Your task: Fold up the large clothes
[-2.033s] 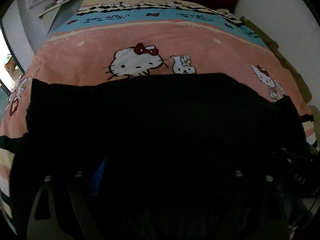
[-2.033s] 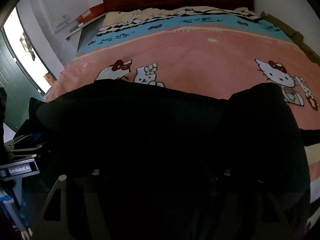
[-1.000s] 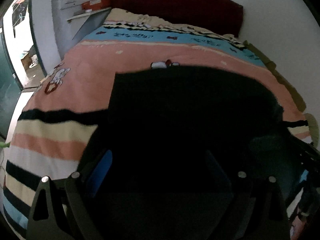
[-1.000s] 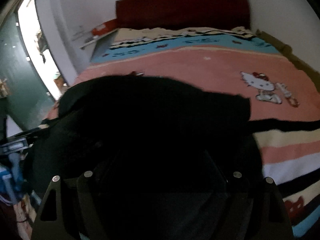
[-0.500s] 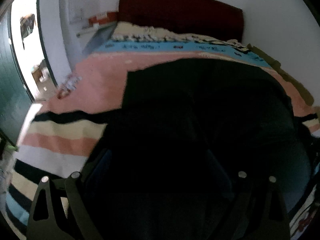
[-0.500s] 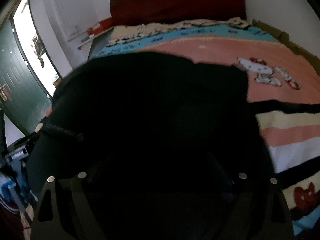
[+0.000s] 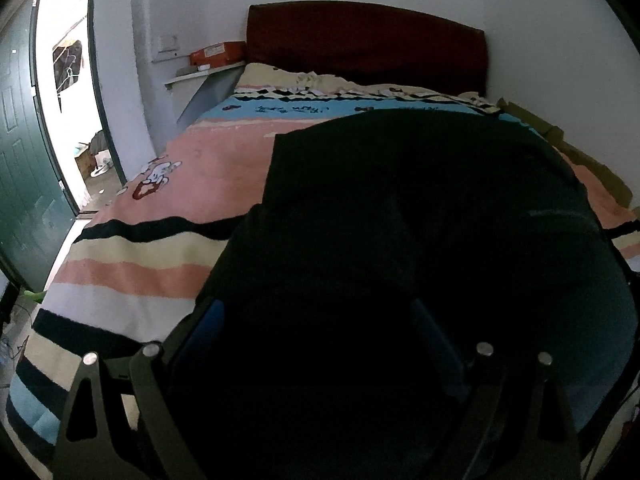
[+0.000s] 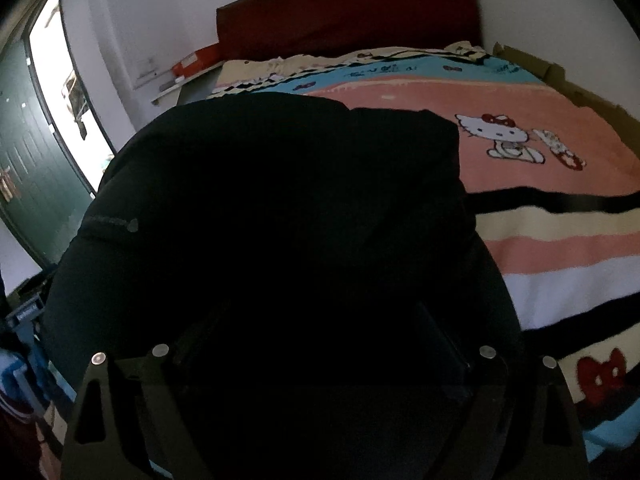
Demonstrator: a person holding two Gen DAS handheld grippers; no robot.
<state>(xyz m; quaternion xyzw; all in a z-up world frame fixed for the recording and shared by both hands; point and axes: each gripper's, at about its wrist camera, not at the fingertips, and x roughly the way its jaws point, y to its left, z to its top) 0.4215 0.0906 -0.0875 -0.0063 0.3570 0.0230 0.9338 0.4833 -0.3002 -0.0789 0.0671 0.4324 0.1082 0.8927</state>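
Observation:
A large black garment [image 7: 420, 220] fills most of the left wrist view and hangs in front of the camera above the bed. It also fills the right wrist view [image 8: 280, 208]. My left gripper [image 7: 316, 320] is buried in the cloth; blue pads [image 7: 204, 324] show at its sides and the cloth lies between them. My right gripper [image 8: 316, 320] is likewise covered by the cloth, and its fingertips are hidden. The garment looks lifted and bunched between both grippers.
The bed carries a pink, blue and striped cartoon-cat blanket [image 7: 208, 168], also seen in the right wrist view [image 8: 540, 184]. A dark red headboard [image 7: 360, 40] stands at the far end. A green door [image 7: 20, 184] and a bright doorway are at the left. An orange box [image 7: 218, 54] sits on a shelf.
The garment has been lifted off the bed and drawn back toward the near edge. Both cameras now sit higher and show more of the wall, headboard and striped end of the blanket.

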